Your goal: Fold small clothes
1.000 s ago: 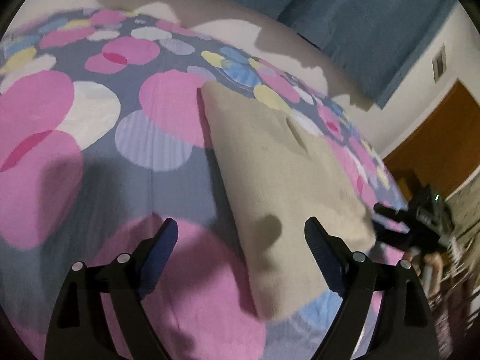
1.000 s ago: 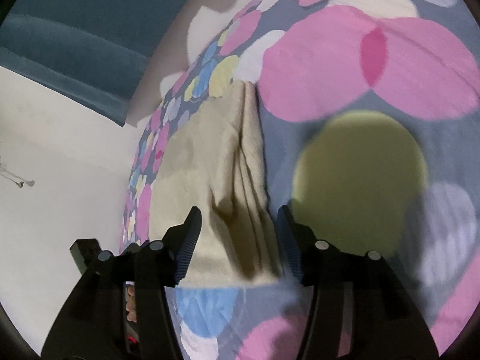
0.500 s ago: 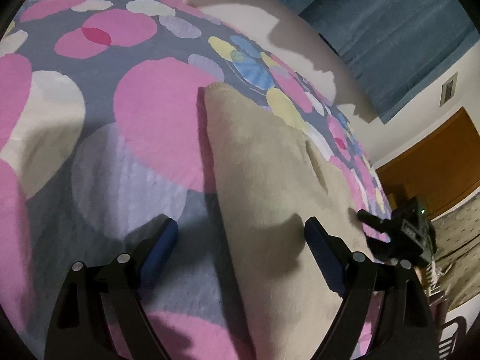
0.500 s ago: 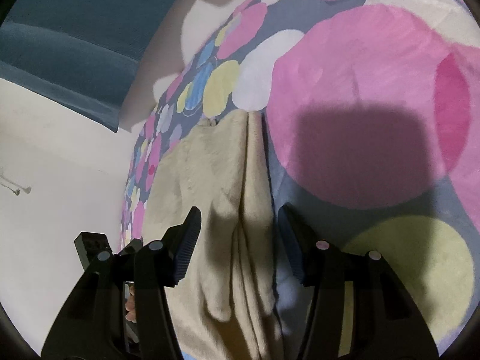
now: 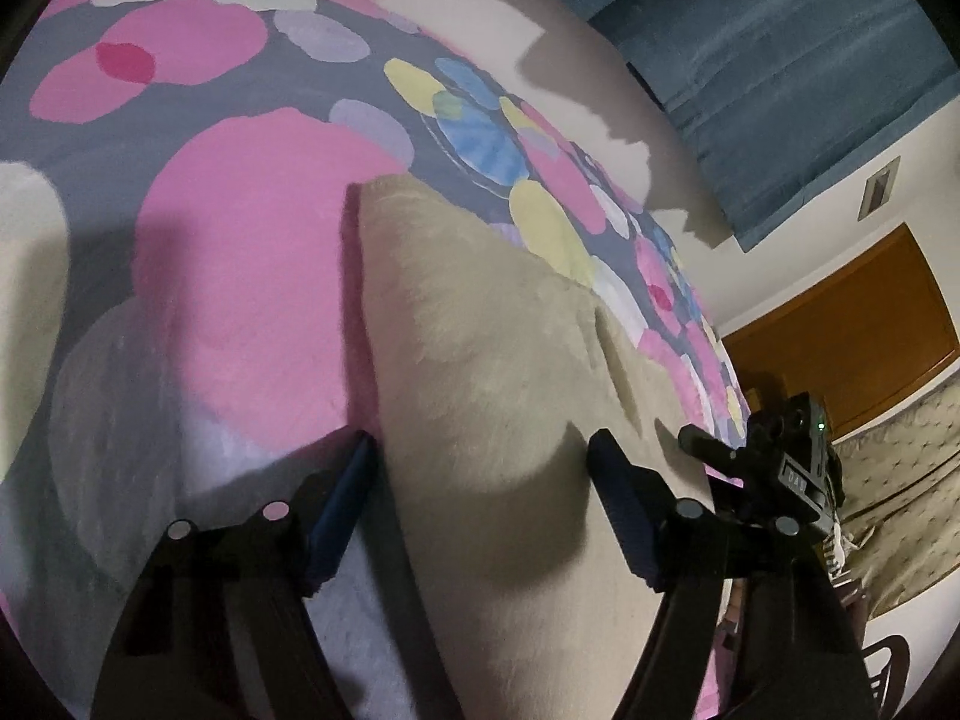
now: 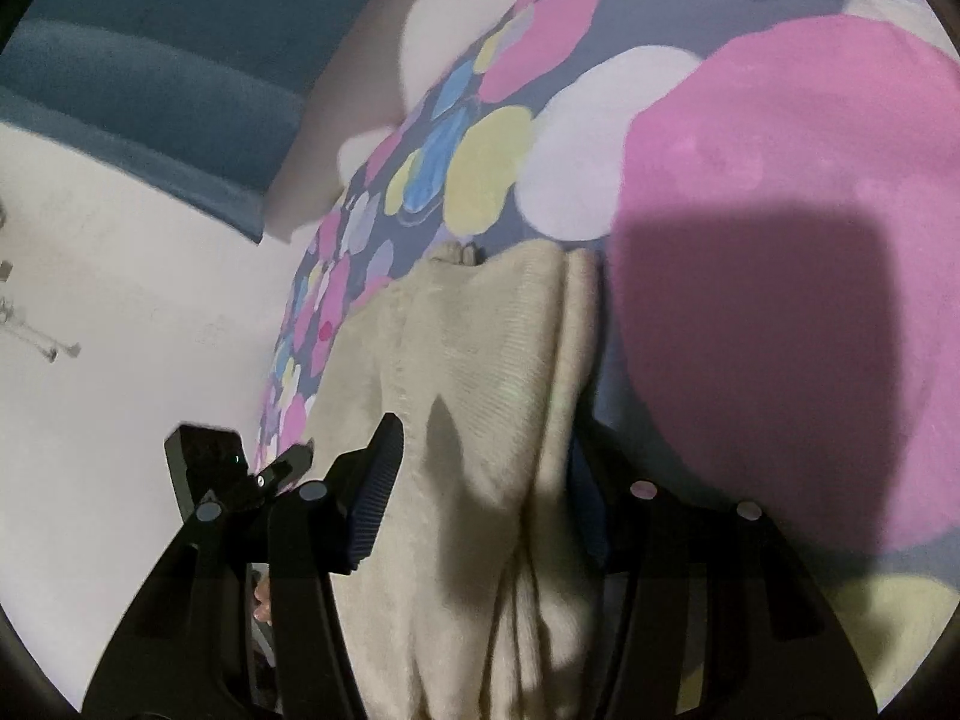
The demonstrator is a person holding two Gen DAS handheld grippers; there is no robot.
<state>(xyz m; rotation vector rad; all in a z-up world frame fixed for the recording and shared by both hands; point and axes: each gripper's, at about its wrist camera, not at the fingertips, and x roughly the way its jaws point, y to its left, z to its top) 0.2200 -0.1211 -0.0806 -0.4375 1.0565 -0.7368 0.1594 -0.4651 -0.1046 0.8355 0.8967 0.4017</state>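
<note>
A beige knit garment (image 5: 492,360) lies folded lengthwise on the bed's spotted cover (image 5: 240,240). My left gripper (image 5: 480,480) is open and straddles the garment's left edge: the left finger is on the cover, the right finger over the cloth. The garment also shows in the right wrist view (image 6: 480,372). My right gripper (image 6: 486,480) is open and low over its right edge, with the right finger partly hidden behind the cloth fold. Each gripper shows in the other's view: the right one (image 5: 780,468), the left one (image 6: 234,468).
A blue curtain (image 5: 780,78) hangs behind the bed above a beige headboard or pillow (image 5: 540,48). A wooden door (image 5: 852,324) and a patterned quilt (image 5: 900,504) are at the right. A white wall (image 6: 120,300) is on the left of the right wrist view.
Both grippers have moved forward along the garment and dropped close to it. The cloth edges now sit between their open fingers.
</note>
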